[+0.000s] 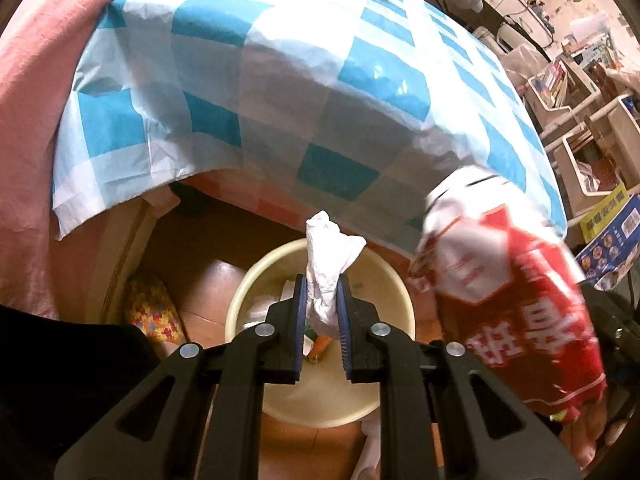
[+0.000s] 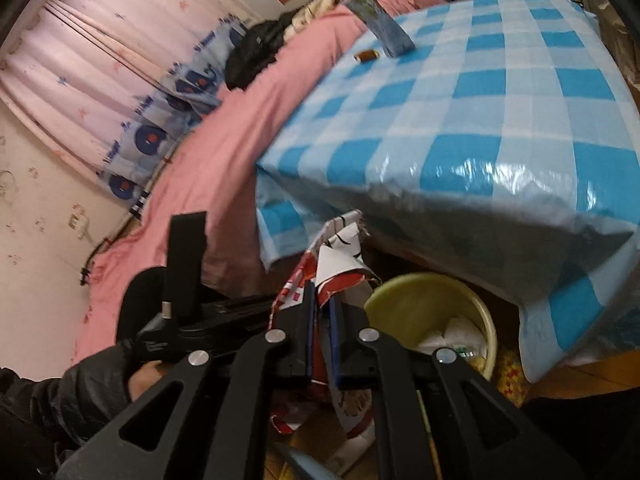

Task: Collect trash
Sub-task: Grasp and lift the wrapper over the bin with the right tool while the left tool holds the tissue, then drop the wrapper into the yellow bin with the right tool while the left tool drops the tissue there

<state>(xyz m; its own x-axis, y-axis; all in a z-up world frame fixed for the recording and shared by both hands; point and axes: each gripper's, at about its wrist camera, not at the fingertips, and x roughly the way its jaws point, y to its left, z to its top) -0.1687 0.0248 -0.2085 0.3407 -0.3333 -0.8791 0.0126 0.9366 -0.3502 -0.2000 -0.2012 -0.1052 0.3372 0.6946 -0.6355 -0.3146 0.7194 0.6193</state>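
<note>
My left gripper (image 1: 322, 300) is shut on a crumpled white tissue (image 1: 329, 254), which sticks up between the blue pads right above a pale yellow bin (image 1: 256, 280) on the floor. The bin holds white paper scraps and an orange wrapper. My right gripper (image 2: 321, 304) is shut on a red and white snack bag (image 2: 340, 252), beside the same yellow bin (image 2: 400, 292), just left of its rim. In the left wrist view the snack bag (image 1: 516, 292) hangs blurred at the right of the bin. The left gripper's body (image 2: 188, 264) and the hand holding it show at the lower left of the right wrist view.
A table under a blue and white checked cloth (image 1: 280, 80) overhangs the bin. On it stand a blue carton (image 2: 380, 28) and a small brown wrapper (image 2: 366, 55). A pink bedcover (image 2: 224, 152) lies behind. A yellow patterned slipper (image 1: 154, 308) sits left of the bin. Shelves with boxes (image 1: 592, 132) stand at the right.
</note>
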